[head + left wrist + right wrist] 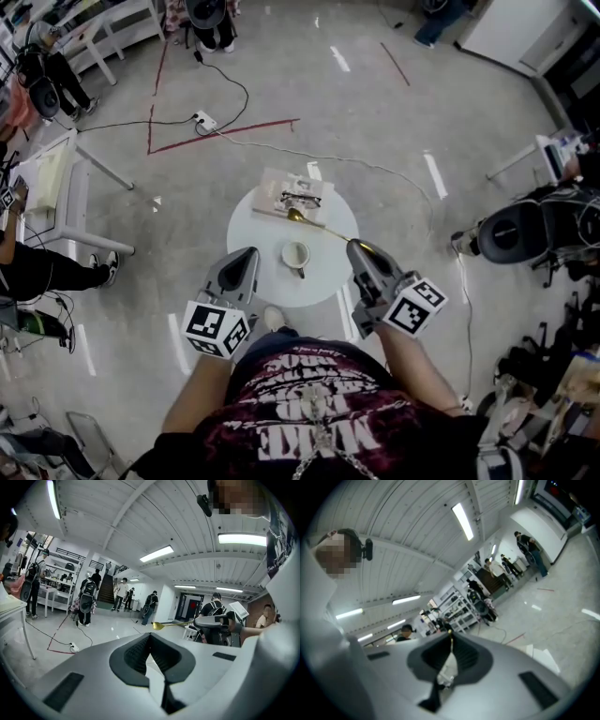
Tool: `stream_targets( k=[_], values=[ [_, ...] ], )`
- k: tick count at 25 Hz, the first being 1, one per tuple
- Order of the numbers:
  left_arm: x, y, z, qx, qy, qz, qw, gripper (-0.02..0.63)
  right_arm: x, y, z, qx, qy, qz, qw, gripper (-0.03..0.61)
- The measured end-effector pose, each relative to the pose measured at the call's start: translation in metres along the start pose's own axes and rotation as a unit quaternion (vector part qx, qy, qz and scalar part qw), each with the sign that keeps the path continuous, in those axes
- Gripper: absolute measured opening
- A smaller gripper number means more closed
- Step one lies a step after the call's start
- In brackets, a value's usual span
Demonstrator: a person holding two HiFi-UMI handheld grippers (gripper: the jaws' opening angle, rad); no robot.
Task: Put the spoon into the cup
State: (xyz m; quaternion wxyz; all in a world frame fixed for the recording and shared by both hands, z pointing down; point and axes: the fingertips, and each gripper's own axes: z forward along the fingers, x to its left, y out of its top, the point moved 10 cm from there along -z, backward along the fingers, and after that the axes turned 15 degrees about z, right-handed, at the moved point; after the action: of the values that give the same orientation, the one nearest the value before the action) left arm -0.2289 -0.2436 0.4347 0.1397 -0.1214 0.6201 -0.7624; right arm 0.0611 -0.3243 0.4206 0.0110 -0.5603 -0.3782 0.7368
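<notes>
A white cup (296,256) stands near the middle of a small round white table (251,217). A gold spoon (309,220) hangs above the table beyond the cup, bowl to the left. Its thin handle runs back into my right gripper (353,244), which is shut on it. In the right gripper view the handle shows as a gold sliver between the closed jaws (451,635). My left gripper (250,251) hovers at the table's near-left edge, shut and empty. In the left gripper view its jaws (149,634) meet at the tips, and the spoon (158,626) shows ahead of them.
A flat paper pad (292,195) with a dark object on it lies at the table's far side. A power strip (204,120) with cables and red tape lines mark the floor beyond. A white desk (56,187) stands left, dark equipment (516,230) right, and people stand around.
</notes>
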Motion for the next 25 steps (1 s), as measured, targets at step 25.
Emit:
stream_targets(
  k=[25],
  values=[
    [0.031, -0.044, 0.076, 0.047, -0.015, -0.047, 0.9977, 0.031, -0.055, 0.0, 0.038, 0.075, -0.072, -0.012, 0.994, 0.037]
  ],
)
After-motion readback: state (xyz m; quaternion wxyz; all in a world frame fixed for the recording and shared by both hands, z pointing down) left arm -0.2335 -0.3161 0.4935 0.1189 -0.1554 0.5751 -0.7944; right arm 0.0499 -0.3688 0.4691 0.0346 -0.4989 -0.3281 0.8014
